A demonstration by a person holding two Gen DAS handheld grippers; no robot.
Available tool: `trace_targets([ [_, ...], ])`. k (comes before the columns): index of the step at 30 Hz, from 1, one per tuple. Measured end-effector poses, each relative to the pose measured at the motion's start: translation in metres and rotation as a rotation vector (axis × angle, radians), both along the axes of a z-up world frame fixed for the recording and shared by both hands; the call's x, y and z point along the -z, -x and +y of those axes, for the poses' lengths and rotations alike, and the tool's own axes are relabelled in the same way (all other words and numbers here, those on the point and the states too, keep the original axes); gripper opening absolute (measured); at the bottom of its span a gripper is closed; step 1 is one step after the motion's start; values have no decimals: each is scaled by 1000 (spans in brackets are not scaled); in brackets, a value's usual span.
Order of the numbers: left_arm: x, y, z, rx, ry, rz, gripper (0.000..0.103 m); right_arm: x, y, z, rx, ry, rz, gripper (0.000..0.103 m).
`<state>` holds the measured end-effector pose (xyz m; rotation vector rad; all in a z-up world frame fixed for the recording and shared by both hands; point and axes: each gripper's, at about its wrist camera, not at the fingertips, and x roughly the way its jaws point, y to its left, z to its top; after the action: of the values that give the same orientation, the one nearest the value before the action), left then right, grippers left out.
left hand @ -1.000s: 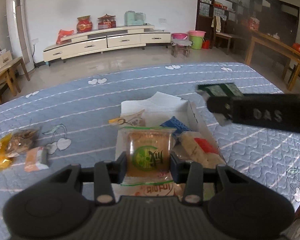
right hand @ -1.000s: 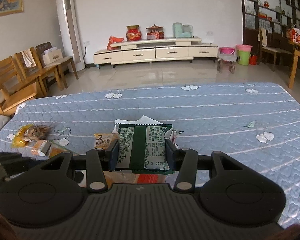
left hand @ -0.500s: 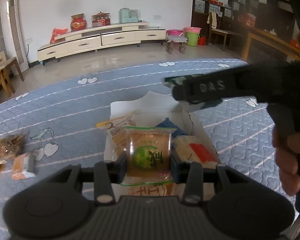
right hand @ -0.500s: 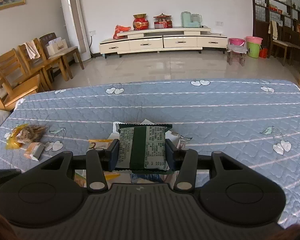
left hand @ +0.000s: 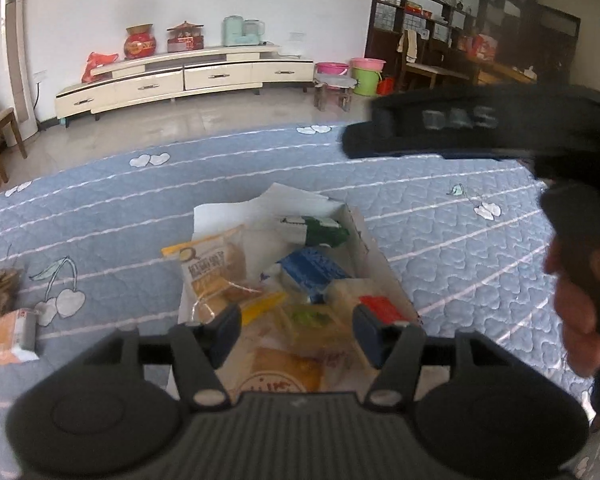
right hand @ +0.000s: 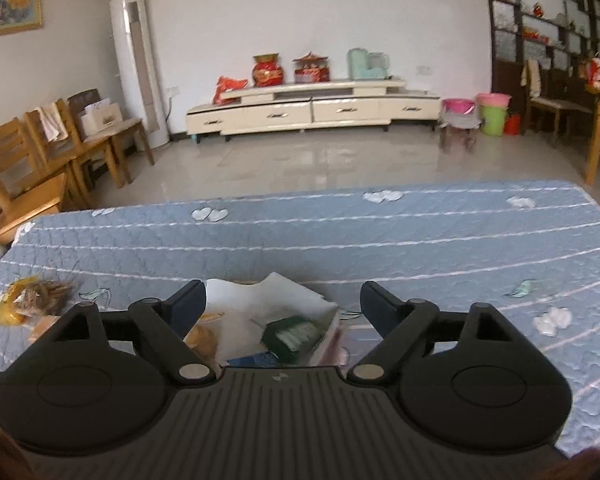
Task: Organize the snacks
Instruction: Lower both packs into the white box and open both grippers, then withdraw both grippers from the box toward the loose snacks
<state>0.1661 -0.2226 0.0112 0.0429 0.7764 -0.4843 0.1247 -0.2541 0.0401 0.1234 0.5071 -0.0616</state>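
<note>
Hovering over the white box (left hand: 374, 258) with its jaws spread wide and nothing between them, the left gripper (left hand: 296, 334) looks down on a pile of packets: a yellow-labelled pastry bag (left hand: 214, 270) leaning on the left wall, a blue packet (left hand: 312, 270) in the middle, a red-and-white one (left hand: 374, 306) toward the right, a pale cake with a green mark (left hand: 314, 320) just under the fingertips, and a dark green packet (left hand: 324, 232) lying at the far end of the box. The right gripper (right hand: 282, 310) is likewise wide open and empty, held above the far part of the box, and its own view shows the green packet (right hand: 294, 336) sitting tilted inside, against the box wall (the edge it rests on is partly hidden by the gripper body). Both drops look done, so the step in hand is, I judge, clearing away and going for what is left on the blue quilt (right hand: 340, 232): a bag of brown snacks (right hand: 32, 300) and a small orange packet (left hand: 14, 334) lie well apart from the box on the left. To do this well, lift each gripper straight up before swinging sideways so the open fingers do not catch the thin wrappers or drag the light box, and send the left gripper, which is nearer
</note>
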Motion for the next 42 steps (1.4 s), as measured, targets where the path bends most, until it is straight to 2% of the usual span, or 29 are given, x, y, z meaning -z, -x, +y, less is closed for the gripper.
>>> trace_targets([
  [2,-6,3,2,-14,-6,-8,68,-5,11,3,16,12,-14,103],
  [4,-12,8,8,-33,-17,-17,77,-9,23,8,31,35,-23,103],
  [8,-24,19,21,-75,-42,-25,85,-14,46,18,64,73,-30,103],
  [10,-30,25,27,-93,-54,-38,93,-14,57,25,79,97,-30,103],
  [15,-42,45,44,-136,-79,-63,100,-17,84,37,120,125,-37,103],
  [29,-55,89,98,-225,-90,-79,102,-16,129,73,103,113,-23,103],
  [42,-59,109,139,-295,-86,-91,102,-18,138,99,30,126,-40,103],
])
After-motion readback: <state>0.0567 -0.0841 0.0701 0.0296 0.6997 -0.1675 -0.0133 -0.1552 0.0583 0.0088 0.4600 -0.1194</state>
